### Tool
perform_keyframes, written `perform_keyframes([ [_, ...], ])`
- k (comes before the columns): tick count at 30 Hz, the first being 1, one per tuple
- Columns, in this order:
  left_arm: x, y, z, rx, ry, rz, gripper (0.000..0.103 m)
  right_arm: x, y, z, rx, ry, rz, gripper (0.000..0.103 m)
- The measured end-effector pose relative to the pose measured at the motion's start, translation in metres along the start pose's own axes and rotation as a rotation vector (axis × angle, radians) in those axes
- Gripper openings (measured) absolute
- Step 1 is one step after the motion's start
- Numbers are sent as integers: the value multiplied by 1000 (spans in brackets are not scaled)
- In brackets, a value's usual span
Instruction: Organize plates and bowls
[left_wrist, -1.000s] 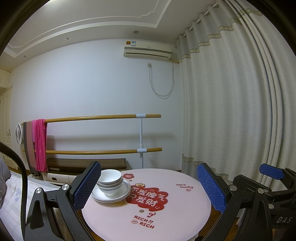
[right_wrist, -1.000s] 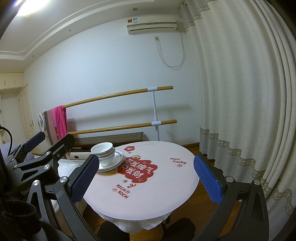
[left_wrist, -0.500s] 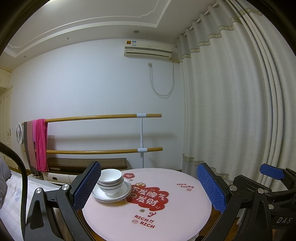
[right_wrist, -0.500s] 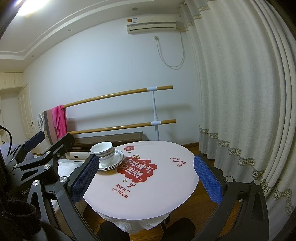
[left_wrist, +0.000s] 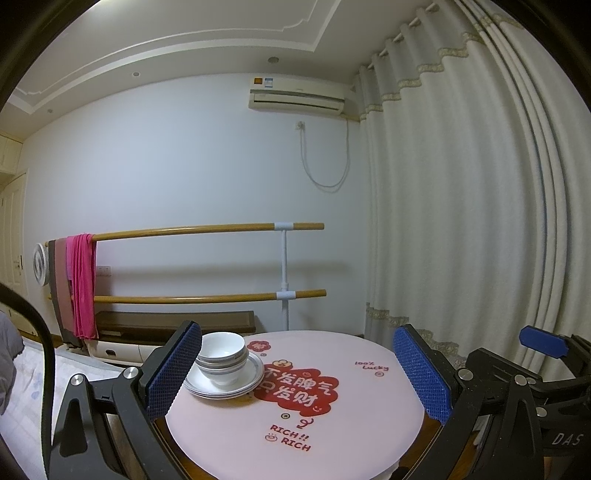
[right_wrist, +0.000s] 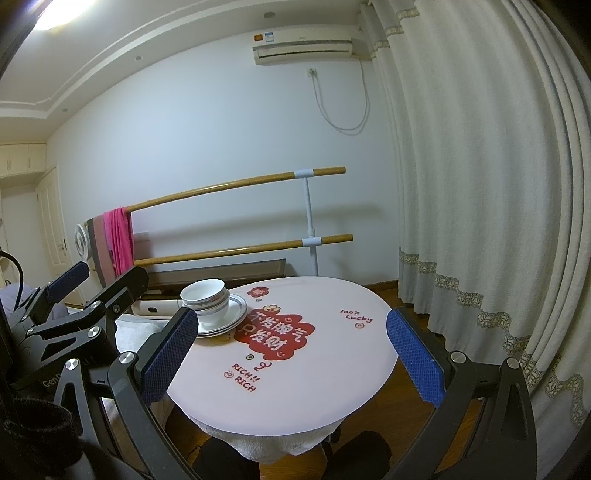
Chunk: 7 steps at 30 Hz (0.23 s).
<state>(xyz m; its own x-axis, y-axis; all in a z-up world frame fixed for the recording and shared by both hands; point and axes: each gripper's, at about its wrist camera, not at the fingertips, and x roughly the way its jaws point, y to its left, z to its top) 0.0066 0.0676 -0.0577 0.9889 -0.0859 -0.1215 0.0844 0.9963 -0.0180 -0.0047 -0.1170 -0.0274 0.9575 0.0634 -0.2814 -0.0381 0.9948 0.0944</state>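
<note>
Two wooden rails (left_wrist: 207, 230) line the wall behind a round pink table (left_wrist: 354, 435).

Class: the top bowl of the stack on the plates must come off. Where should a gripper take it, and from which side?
Grip the top bowl by its rim, one finger inside, one outside, descending from above. It sits upright, nested in other bowls, so only its rim is exposed. Both grippers are open.

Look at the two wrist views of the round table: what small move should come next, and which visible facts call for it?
Probably bring the left gripper forward toward the bowls. Both it and the right gripper are open, hold nothing, and sit short of the dishes. The bowls are nested on the stacked plates at the left side of the table, nearest the left gripper.
</note>
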Motion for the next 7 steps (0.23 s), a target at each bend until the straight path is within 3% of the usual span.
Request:
perform_keyframes([
  [7, 2, 1, 0, 0, 5, 2, 102, 0, 1, -3, 2, 3, 1, 103],
])
